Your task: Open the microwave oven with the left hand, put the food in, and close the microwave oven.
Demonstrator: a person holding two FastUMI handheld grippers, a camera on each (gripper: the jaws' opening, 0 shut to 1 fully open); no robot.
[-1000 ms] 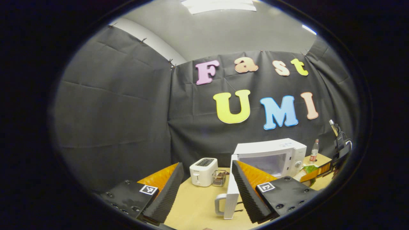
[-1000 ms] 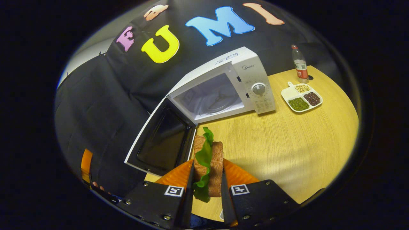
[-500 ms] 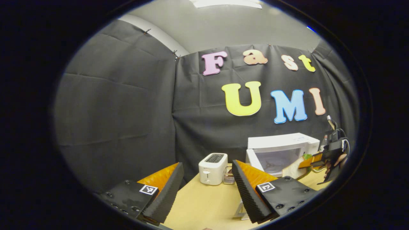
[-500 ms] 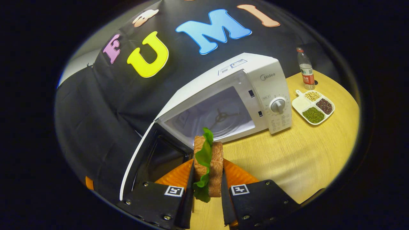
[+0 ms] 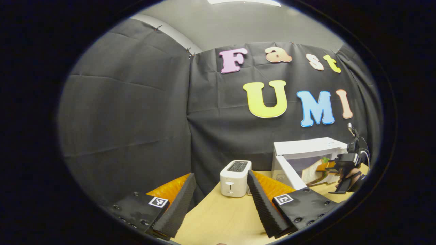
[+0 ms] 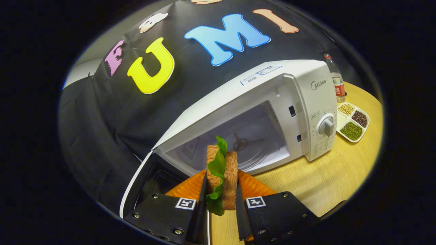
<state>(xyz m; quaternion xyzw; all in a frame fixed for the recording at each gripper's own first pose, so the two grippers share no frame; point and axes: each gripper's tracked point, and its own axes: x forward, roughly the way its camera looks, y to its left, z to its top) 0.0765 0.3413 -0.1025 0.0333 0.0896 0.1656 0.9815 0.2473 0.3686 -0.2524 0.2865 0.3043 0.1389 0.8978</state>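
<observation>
Between tool [image 6: 220, 182] fingers, sandwich [image 6: 221, 177], microwave [image 6: 259, 112] ahead

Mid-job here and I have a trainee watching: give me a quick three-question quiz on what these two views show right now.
1. True or false: the white microwave oven has its door shut.
2. What does the right claw grip: A) a plastic bottle, B) a lettuce sandwich, C) a white toaster?
3. Fill in: the left claw is ____, holding nothing.

Key: 1 false, the door stands open. 2 B, the lettuce sandwich, held before the open cavity. 3 open.
</observation>
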